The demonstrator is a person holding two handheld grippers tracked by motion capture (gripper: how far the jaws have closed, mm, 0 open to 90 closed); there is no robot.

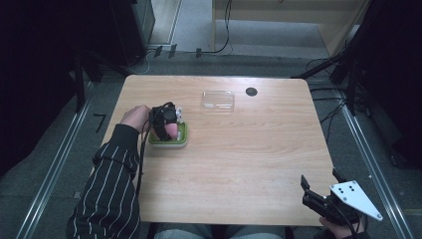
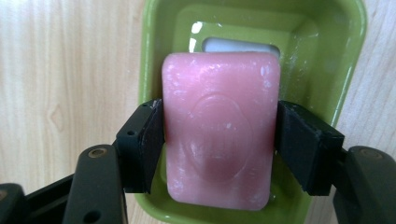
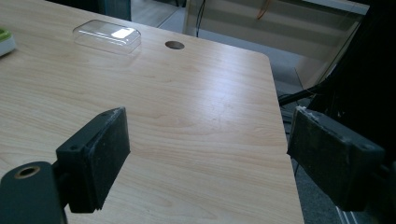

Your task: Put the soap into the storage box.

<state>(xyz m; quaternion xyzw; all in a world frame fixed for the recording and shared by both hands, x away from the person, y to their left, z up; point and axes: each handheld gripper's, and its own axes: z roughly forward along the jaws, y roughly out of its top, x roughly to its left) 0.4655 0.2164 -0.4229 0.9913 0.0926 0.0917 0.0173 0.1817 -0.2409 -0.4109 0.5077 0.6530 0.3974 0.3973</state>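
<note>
- Two black pads of the left gripper (image 2: 219,144) pinch the long sides of the pink soap bar (image 2: 219,130), which sits over the green soap dish (image 2: 154,56) on the table (image 1: 249,149).
- The right gripper (image 3: 210,154) hangs at the table's near right corner, jaws spread wide with nothing between them.
- A clear lid (image 1: 218,99) lies farther back, near a round hole (image 1: 251,91).

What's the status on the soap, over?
Left gripper shut on soap, over green dish. Right gripper open, idle at table corner. Clear lid apart; nothing in the way.
</note>
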